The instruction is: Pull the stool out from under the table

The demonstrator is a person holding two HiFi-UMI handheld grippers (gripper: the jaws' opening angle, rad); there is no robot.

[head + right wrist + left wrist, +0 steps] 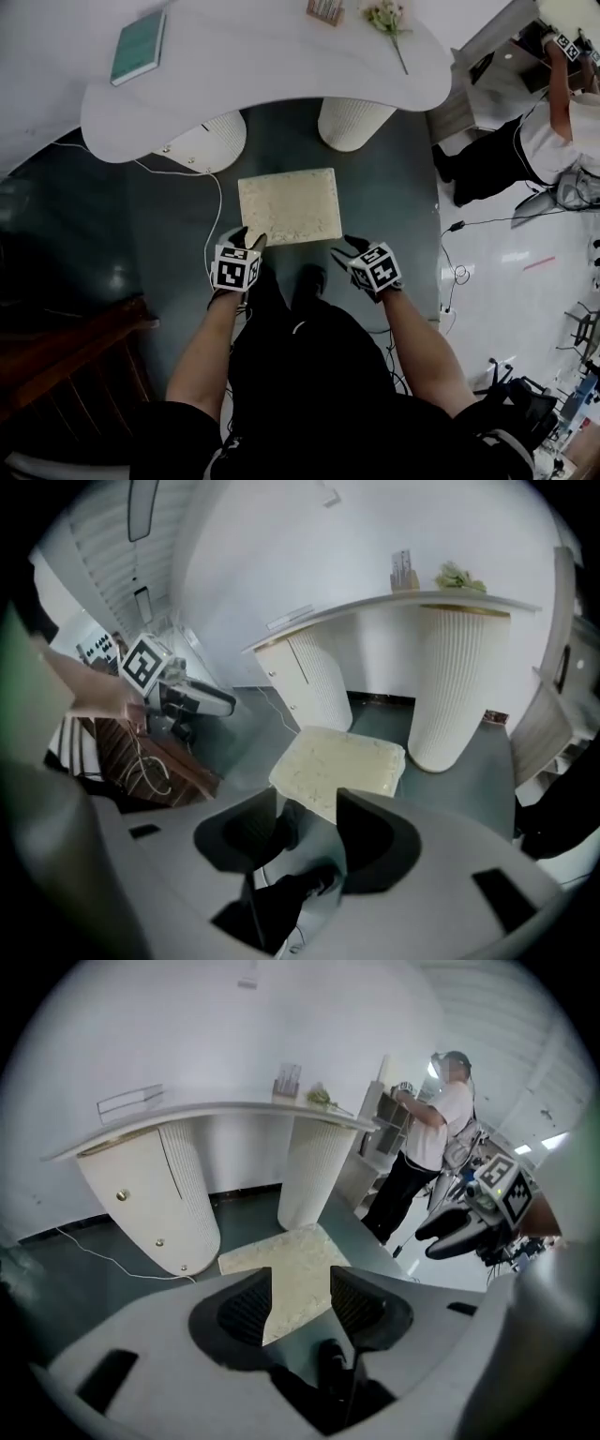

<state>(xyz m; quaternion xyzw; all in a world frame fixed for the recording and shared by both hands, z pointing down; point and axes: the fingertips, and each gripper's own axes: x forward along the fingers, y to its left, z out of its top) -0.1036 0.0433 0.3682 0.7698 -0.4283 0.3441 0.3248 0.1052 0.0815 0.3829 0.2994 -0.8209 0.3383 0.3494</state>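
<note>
Closest to me, my left claw [246, 238] hangs over the dark grey-green floor [169, 244], just beside the near left corner of the cream square padded stool [289, 206]. In the left gripper view, its two pads stand apart with nothing between them, only the stool and floor showing through the gap well below. My right claw [349, 246] hangs off the stool's near right corner, and it is also parted and empty in the right gripper view. Neither claw touches the stool.

The stool stands on the floor clear of the front edge of the white curved-top desk [262, 66], in line with the gap between its two white ribbed pedestal legs [354, 122]. A thin white cable [217, 202] runs along the floor past the stool's left side.

On the desk, a green book [139, 47] lies near the left end and a flower sprig [391, 21] lies near the right end. Beyond the desk's right end, another person [534, 150] stands at a shelf.
</note>
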